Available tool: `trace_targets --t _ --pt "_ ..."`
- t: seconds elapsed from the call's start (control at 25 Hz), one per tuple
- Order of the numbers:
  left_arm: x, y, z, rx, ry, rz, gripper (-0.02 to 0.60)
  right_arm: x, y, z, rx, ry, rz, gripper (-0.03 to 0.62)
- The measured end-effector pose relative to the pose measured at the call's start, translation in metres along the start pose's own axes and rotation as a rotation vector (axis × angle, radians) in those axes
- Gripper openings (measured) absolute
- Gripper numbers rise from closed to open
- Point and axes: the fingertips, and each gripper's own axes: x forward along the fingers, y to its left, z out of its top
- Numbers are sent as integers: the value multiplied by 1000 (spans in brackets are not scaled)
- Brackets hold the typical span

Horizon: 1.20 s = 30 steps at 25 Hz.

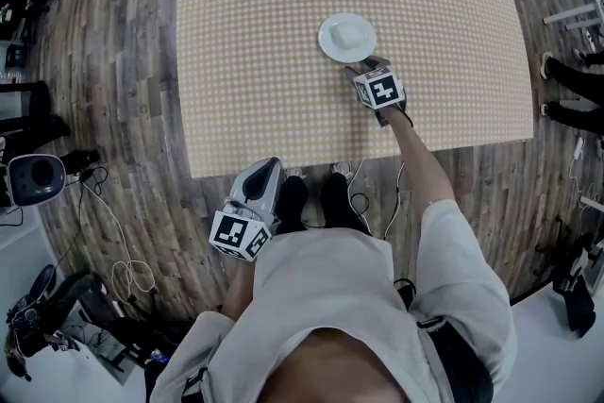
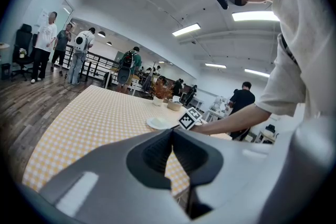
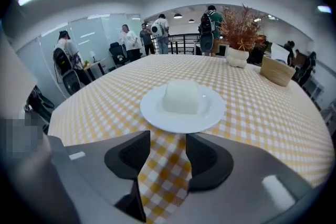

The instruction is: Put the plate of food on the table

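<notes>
Head view: plate [image 1: 347, 38] sits mid-table [image 1: 245, 61], right gripper [image 1: 364, 64] just beside its near rim, left gripper [image 1: 268, 169] off the near edge.

Left gripper view: jaws pressed together, empty.

Right gripper view: jaws spread over bare cloth.

Placement looks done; next, back away cleanly.

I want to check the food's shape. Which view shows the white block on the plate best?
The right gripper view: the white block sits close and unobstructed on its plate. The head view shows it small, from above; the left gripper view shows it far off, low and barely distinguishable.
</notes>
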Motion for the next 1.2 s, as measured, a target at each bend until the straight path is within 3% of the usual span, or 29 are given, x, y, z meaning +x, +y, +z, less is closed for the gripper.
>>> trace_targets --t 0.12,0.36,0.76,1.04,1.2 --pt "-2 1 0 0 -4 -1 9 -2 -5 -5 -6 2 -47 177" --pt "1 1 4 13 -3 -7 9 -11 -18 -13 37 -15 -110 13" --pt "12 -24 9 59 -5 -73 9 -74 -5 -14 -13 -191 -139 -2" --pt "28 -66 22 132 -27 -142 9 -173 25 -5 -17 -408 -132 -2" --pt "33 -104 21 165 -30 -173 9 -232 39 -21 2 -502 -138 -2"
